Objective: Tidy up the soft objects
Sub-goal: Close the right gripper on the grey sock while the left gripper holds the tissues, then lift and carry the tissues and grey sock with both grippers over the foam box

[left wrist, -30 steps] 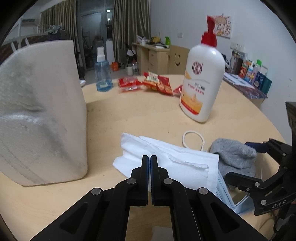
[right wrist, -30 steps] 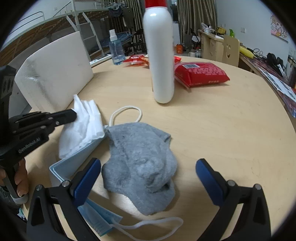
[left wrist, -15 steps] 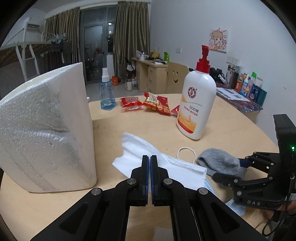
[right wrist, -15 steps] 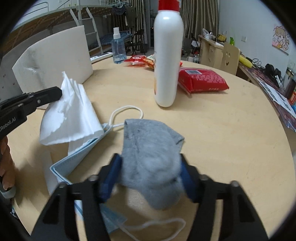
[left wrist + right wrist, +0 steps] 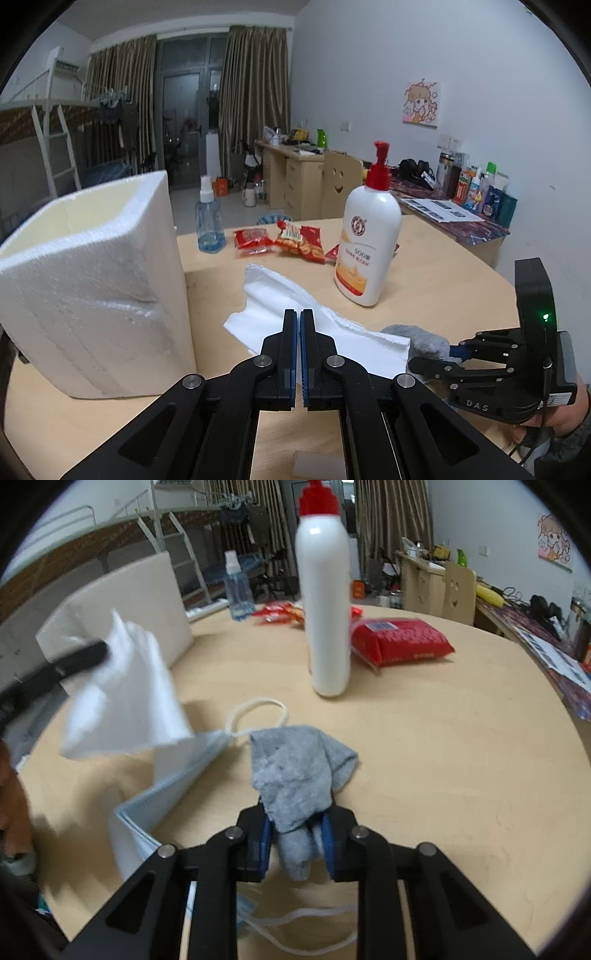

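My left gripper (image 5: 298, 321) is shut on a white tissue (image 5: 295, 314) and holds it lifted above the table; the tissue also shows hanging in the right wrist view (image 5: 129, 701). My right gripper (image 5: 295, 830) is shut on a grey sock (image 5: 295, 771), raised slightly off the table; the sock also shows in the left wrist view (image 5: 421, 338). A blue face mask (image 5: 173, 786) with white ear loops lies on the table under the tissue. A white foam box (image 5: 92, 280), open at the top, stands at the left.
A white lotion bottle with a red pump (image 5: 367, 240) stands mid-table. A small blue spray bottle (image 5: 209, 221) and red snack packets (image 5: 295, 240) lie behind it. A red pack (image 5: 399, 642) lies right of the bottle. The round wooden table (image 5: 461, 757) extends right.
My left gripper has lifted the tissue up off the mask. My right gripper closed on the grey sock and raised it.
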